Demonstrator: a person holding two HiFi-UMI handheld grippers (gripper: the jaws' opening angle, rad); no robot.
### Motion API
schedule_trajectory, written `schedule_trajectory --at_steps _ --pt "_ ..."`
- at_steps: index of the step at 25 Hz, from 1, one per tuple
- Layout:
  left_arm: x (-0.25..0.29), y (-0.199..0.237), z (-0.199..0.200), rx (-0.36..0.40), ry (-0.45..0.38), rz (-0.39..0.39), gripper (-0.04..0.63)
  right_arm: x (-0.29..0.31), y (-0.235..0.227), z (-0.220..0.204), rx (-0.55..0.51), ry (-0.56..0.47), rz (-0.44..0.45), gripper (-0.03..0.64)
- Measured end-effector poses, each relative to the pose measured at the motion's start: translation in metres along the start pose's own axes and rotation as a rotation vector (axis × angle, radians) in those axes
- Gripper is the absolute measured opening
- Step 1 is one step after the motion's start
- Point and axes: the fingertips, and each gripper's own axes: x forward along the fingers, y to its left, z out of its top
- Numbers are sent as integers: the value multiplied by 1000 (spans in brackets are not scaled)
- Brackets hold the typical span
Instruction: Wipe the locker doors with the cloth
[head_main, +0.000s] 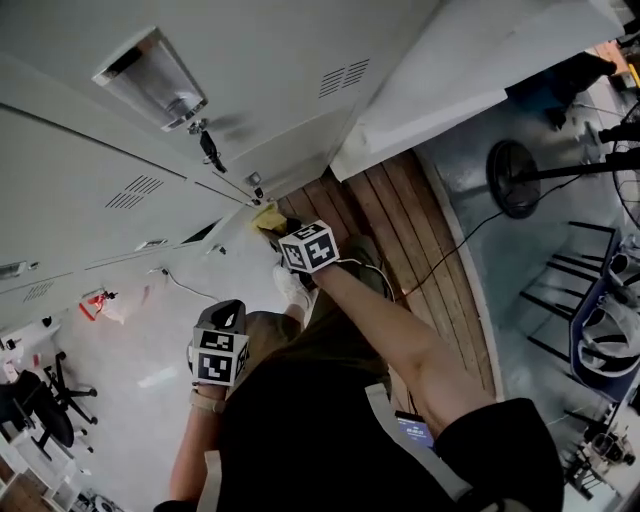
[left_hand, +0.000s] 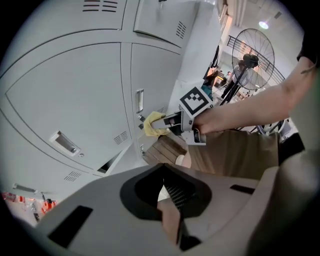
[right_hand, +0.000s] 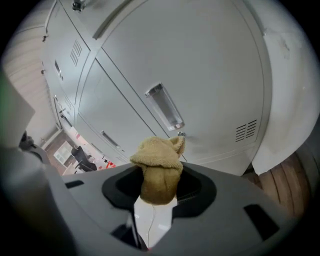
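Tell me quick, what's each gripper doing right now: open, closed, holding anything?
Left gripper: closed, nothing between its jaws.
Right gripper: closed on the yellow cloth.

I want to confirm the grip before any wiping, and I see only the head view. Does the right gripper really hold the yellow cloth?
Observer: Yes. In the right gripper view the right gripper has its tongs shut on the cloth, which is bunched up between them.
Operator: Does the left gripper carry something?
Observer: No. The left gripper has its tongs together, with nothing between them.
Operator: Where on the door is the cloth?
Observer: In the left gripper view it appears to touch the locker door beside the small lock, below the label holder.
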Motion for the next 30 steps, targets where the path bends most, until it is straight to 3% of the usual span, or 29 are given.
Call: schedule_trajectory --at_steps 14,21,30 --pt "-30 -4 111 61 -249 -39 9 -145 26 76 -26 -176 -104 153" --pt "-68 -20 179 106 -441 -84 9 -217 47 115 -32 -294 -140 153" --pt "-124 -41 228 175 -651 -156 9 -290 87 154 -94 -421 -159 153"
